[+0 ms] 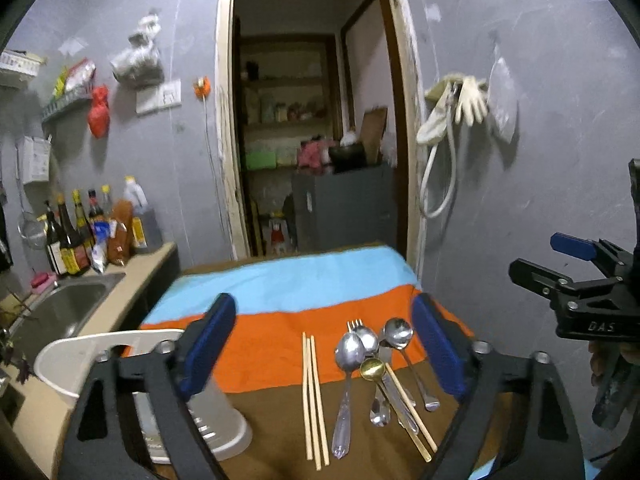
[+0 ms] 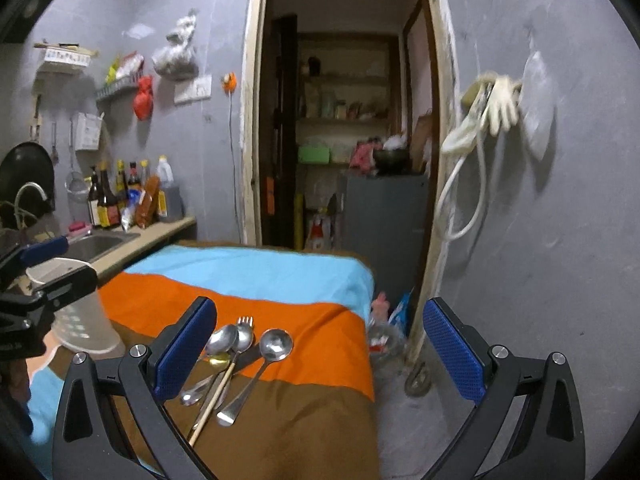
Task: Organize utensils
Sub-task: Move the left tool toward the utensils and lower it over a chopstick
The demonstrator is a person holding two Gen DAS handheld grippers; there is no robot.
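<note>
Two grippers hover over the striped cloth point(image 1: 280, 320), left gripper point(image 1: 324, 344) and right gripper point(image 2: 320, 348), both with jaws wide apart and empty. Spoons point(image 1: 352, 350), a fork point(image 1: 355, 325) and chopsticks point(image 1: 314, 400) lie loose beside the white utensil holder point(image 1: 80, 360).

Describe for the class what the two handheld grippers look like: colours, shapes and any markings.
Both grippers are black, with angular frames pierced by triangular cut-outs and studded with silver bolts. Each finger ends in a flat, oblong blue pad with a dotted texture. The left gripper and the right gripper look alike. Seen from the left wrist view, the right gripper's body carries pale letters, "DAS". No cables or sleeves show.
</note>
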